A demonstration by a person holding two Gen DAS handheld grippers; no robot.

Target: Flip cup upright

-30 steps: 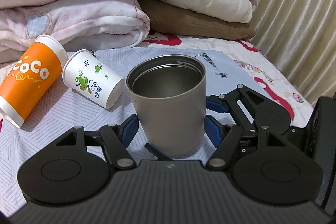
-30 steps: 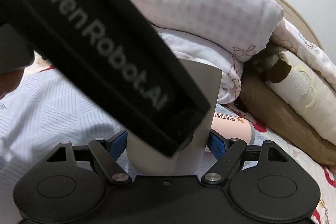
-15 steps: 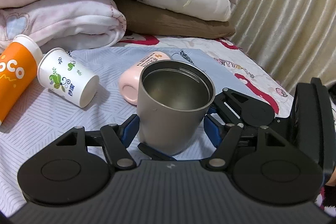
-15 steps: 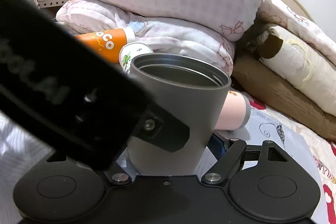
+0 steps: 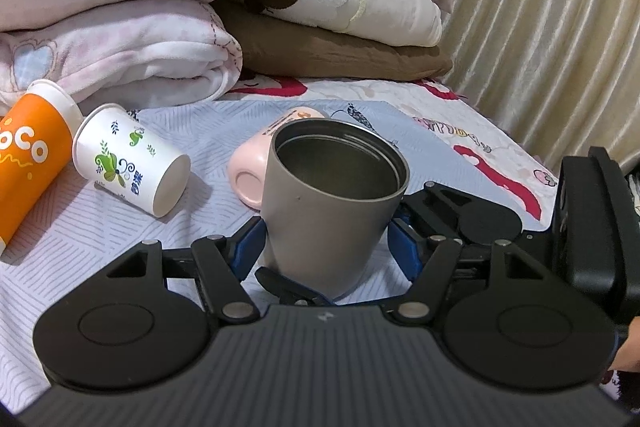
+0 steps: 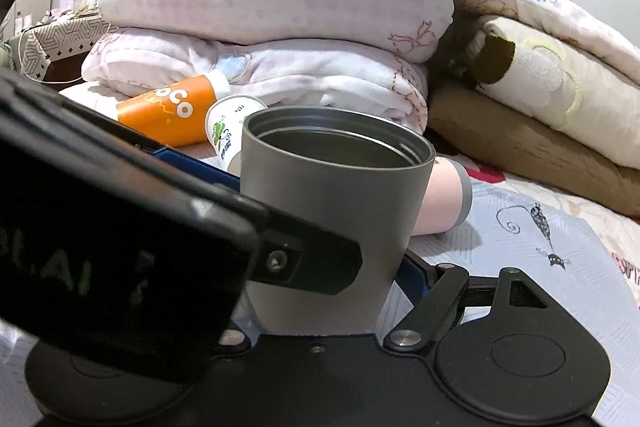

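While the grey metal cup [image 5: 332,203] is seen standing with its open mouth up on the bed sheet [image 5: 80,227], it leans a little to one side. It is set between the blue pads of the left gripper [image 5: 326,247]. The pads are spread wider than the cup, and a gap can be seen on each side, so the cup is not pinched by this tool. The right gripper [image 6: 320,287] is placed around the low part of the same cup. One blue pad is seen just beside the cup wall, but the other pad is hidden by the left tool, so it cannot be told if the cup is squeezed there.

The cup is judged to be hard and stiff, and heavier than a paper cup. Its smooth wall may be slippery. It is best held at the low or middle part of the wall, one pad on each side.

Behind it, a pink cup [image 5: 250,175], a white paper cup [image 5: 132,165] and an orange cup [image 5: 28,163] are lying on their sides. Folded blankets [image 5: 120,27] are piled at the back.
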